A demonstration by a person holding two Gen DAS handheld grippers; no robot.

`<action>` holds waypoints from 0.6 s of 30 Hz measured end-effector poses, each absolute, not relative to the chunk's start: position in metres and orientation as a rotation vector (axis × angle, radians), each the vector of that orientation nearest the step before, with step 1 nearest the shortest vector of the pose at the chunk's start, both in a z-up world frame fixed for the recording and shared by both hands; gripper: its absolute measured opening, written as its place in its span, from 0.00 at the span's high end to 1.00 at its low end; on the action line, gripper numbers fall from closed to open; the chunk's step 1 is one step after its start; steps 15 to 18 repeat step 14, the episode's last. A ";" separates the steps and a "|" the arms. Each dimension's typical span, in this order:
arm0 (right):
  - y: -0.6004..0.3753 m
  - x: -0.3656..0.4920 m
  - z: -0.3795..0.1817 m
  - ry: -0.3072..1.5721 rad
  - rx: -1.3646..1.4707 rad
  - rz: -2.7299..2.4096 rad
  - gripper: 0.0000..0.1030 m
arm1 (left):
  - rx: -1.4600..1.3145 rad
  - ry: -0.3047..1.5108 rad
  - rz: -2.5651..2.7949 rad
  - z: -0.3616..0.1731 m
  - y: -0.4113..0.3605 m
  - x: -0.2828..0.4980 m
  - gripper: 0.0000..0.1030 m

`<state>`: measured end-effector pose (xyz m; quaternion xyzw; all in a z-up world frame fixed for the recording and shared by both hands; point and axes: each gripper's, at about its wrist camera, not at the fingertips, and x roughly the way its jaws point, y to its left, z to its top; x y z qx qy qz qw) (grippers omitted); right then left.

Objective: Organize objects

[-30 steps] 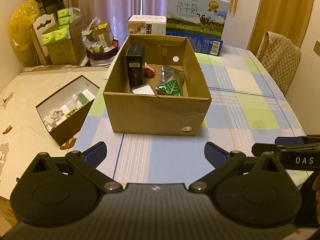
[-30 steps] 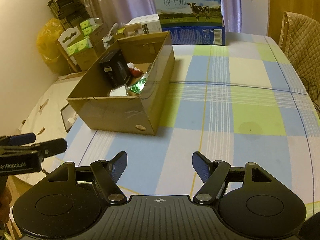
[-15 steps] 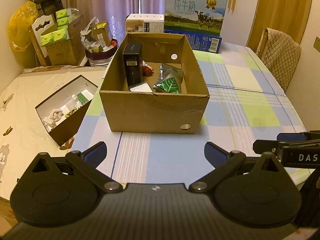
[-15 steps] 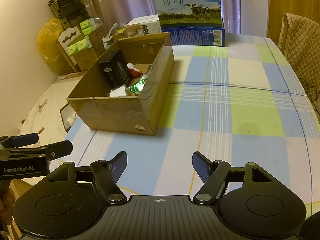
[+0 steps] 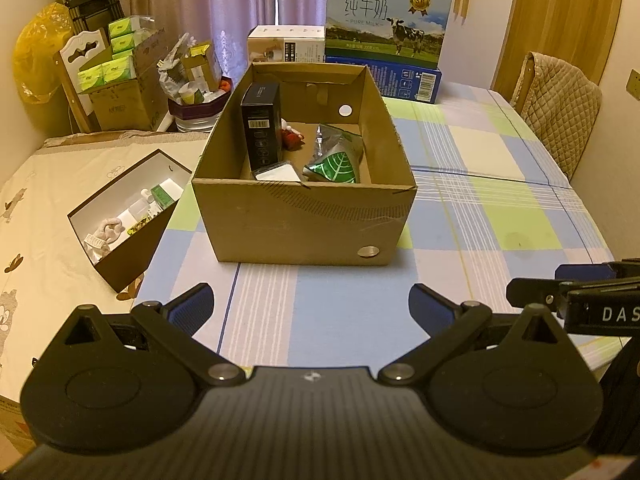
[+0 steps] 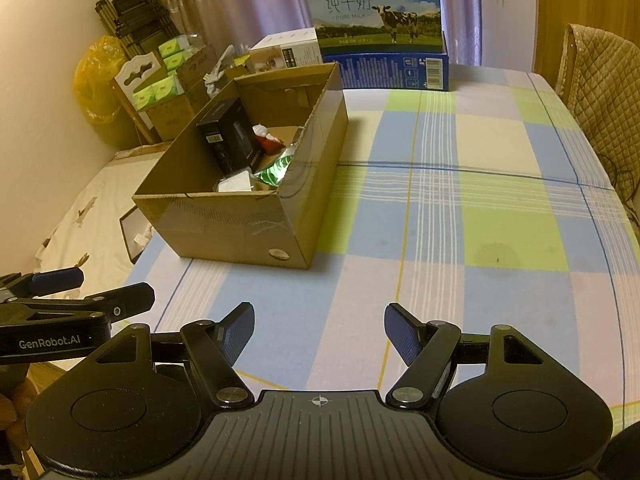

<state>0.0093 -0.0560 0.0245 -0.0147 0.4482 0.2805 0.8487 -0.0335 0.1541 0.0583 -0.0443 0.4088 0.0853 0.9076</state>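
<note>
My left gripper [image 5: 311,310] hangs low over the checked tablecloth [image 5: 480,184], jaws spread wide, nothing between them. Cardboard box [image 5: 304,220] straight ahead, open top. Inside: black carton [image 5: 261,126] upright at the left wall, red item [image 5: 291,137] behind it, green leaf pouch [image 5: 334,166] right, white piece [image 5: 278,172] near. My right gripper [image 5: 576,300] pokes in at the right edge. Brown tray [image 5: 124,240] with small items sits left, off the cloth. Milk carton [image 5: 386,38] far behind.

The left gripper [image 5: 312,312] has edged closer to the cardboard box [image 5: 304,224].
</note>
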 end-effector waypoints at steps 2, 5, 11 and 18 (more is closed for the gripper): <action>-0.056 0.009 0.024 0.945 -0.031 0.591 0.33 | -0.093 0.844 0.173 0.058 0.153 -0.032 0.01; -0.056 0.009 0.024 0.945 -0.030 0.591 0.33 | -0.093 0.844 0.172 0.057 0.152 -0.031 0.01; -0.056 0.010 0.023 0.946 -0.030 0.589 0.33 | -0.104 0.831 0.165 0.058 0.152 -0.030 0.01; -0.057 0.010 0.023 0.947 -0.029 0.585 0.33 | -0.112 0.823 0.166 0.058 0.153 -0.031 0.01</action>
